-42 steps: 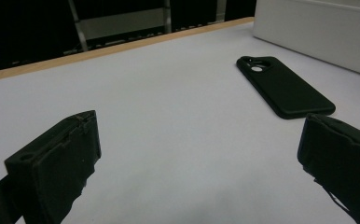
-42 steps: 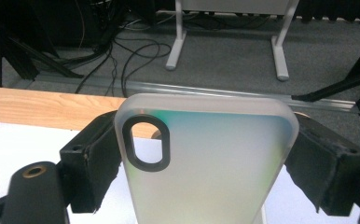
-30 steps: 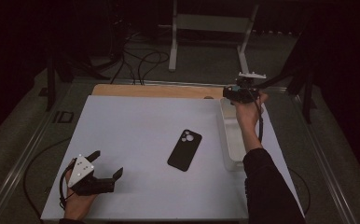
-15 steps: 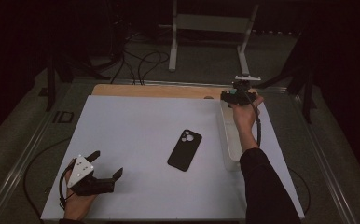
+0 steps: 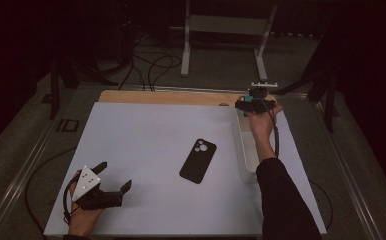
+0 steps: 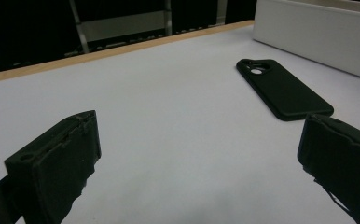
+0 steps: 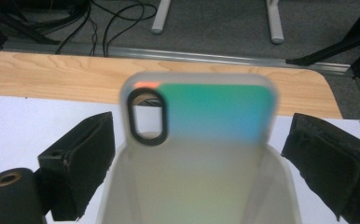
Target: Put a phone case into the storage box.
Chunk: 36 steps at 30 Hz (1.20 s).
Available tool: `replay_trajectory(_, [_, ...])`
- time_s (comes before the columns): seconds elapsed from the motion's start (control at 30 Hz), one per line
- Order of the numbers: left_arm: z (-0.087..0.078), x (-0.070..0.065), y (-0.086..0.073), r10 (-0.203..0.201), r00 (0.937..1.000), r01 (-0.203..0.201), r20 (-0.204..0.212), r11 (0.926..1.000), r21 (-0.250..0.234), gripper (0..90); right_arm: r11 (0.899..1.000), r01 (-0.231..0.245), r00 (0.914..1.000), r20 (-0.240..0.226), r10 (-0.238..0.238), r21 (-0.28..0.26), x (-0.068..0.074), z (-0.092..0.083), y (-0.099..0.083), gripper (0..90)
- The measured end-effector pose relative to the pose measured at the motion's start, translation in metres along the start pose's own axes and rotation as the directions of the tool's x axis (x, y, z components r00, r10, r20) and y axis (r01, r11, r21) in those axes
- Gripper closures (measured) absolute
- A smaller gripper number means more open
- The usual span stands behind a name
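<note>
A pale iridescent phone case [image 7: 201,154], green and orange at its top, stands blurred between the jaws of my right gripper [image 7: 201,140]. There is a gap on each side of it and neither pad touches it. These jaws have just been opening. Below the case lies the white bin [image 7: 115,196]. In the high view my right gripper [image 5: 253,103] hovers over the far end of the bin [image 5: 242,155]. A black phone [image 5: 198,160] lies face down mid-table. My left gripper [image 5: 115,179] rests open at the near left, and its own view shows the gripper [image 6: 201,135] holding nothing.
The white mat [image 5: 146,145] covers a wooden tabletop [image 5: 166,97] whose far edge shows. Past the table are cables [image 5: 153,62] and a metal stand [image 5: 226,30] on the floor. The black phone [image 6: 280,88] and the bin [image 6: 318,32] lie ahead of my left gripper.
The right hand and its gripper have drifted slightly left over the bin's far end. The left gripper and the black phone have not moved.
</note>
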<state>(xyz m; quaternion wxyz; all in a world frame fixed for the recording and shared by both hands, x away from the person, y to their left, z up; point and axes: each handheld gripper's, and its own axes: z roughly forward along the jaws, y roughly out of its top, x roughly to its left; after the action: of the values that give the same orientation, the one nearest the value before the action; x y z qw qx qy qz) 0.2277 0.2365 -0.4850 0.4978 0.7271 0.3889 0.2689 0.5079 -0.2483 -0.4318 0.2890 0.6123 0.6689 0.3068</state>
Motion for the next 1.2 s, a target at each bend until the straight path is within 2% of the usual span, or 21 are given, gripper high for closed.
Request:
replay_trajectory(0.1, [0.0, 0.0, 0.0, 0.0, 1.0, 0.0, 0.001, 1.0, -0.001, 0.0, 1.0, 0.018, 0.9998, 0.004, -0.018, -0.007, 0.001, -0.002, 0.001, 8.4])
replay_trajectory(0.37, [0.0, 0.0, 0.0, 0.002, 1.0, -0.002, 0.0, 1.0, 0.001, 0.0, 0.999, 0.023, 0.9995, -0.02, -0.024, -0.04, 0.0, -0.011, 0.003, 8.4])
replay_trajectory(0.7, [0.002, 0.0, 0.0, 0.007, 1.0, -0.007, -0.001, 1.0, 0.006, 0.0, 0.996, 0.051, 0.9955, -0.076, -0.056, -0.069, 0.001, -0.027, 0.005, 8.5])
replay_trajectory(1.2, [0.001, -0.001, 0.0, 0.004, 1.0, -0.004, -0.006, 1.0, 0.009, 0.0, 0.986, 0.103, 0.976, -0.178, -0.126, -0.131, 0.018, -0.054, 0.0, 8.4])
